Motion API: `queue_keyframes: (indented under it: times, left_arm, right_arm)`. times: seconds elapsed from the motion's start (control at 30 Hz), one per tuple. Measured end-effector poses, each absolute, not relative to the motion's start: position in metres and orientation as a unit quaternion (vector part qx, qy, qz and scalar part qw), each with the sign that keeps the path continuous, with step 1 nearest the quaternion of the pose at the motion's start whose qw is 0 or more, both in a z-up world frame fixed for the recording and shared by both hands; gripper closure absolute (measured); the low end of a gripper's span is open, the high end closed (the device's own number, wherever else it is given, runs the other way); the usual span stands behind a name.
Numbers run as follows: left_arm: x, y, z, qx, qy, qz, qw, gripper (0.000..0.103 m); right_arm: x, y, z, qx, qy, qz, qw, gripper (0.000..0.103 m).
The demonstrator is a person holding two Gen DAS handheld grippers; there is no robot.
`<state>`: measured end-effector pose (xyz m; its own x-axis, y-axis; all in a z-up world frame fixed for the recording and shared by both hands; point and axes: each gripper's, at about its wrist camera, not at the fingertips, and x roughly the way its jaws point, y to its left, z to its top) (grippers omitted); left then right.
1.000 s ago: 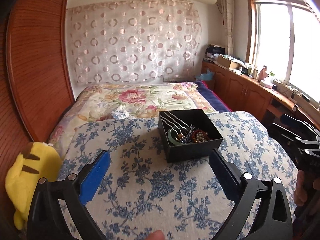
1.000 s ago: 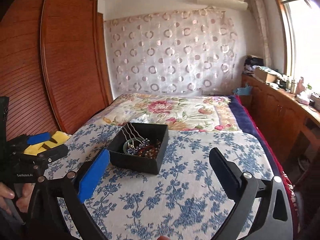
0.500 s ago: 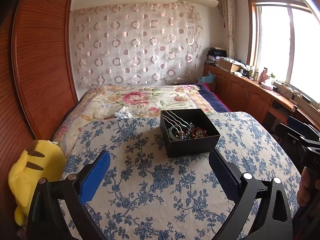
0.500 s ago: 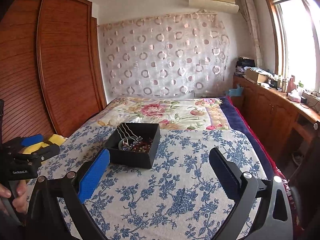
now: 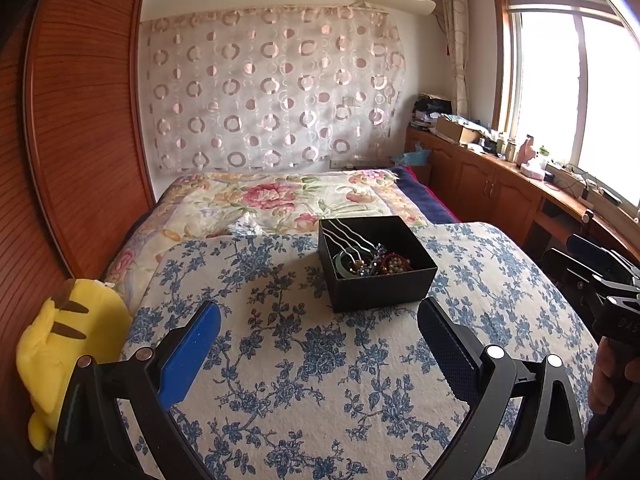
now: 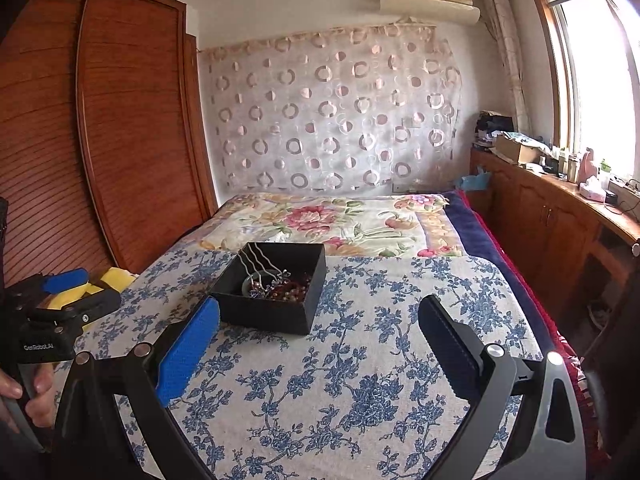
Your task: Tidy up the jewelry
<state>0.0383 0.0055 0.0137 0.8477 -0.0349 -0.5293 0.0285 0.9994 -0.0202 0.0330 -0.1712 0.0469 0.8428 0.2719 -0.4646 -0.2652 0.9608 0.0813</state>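
A black open box (image 5: 382,286) stands on the blue-flowered cloth (image 5: 304,364) on the bed; it also shows in the right wrist view (image 6: 276,312). Inside lie silver wavy hairpins (image 5: 344,238), a green bangle (image 5: 341,265) and beaded bracelets (image 5: 394,264). My left gripper (image 5: 320,316) is open and empty, in front of the box and apart from it. My right gripper (image 6: 320,312) is open and empty, its blue left pad (image 6: 188,350) just in front of the box's near left corner. Each gripper shows at the edge of the other's view.
A yellow plush toy (image 5: 68,344) lies at the bed's left edge by the wooden wardrobe (image 5: 80,140). A floral quilt (image 5: 280,200) covers the far bed. A wooden counter with clutter (image 5: 500,168) runs under the window at right.
Both grippers have pulled back and tilted up a little, so the box sits farther away and higher in both views. Both stay open and empty.
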Motion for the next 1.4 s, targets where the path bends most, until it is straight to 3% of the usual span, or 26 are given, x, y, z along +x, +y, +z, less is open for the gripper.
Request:
queue_keyframes:
  times: [1.4]
  left_arm:
    - [0.0301, 0.0021, 0.0211, -0.003, 0.265, -0.015, 0.964, 0.008]
  right_arm:
    - [0.0362, -0.1652, 0.0389, 0.012, 0.247, 0.146, 0.958, 0.003]
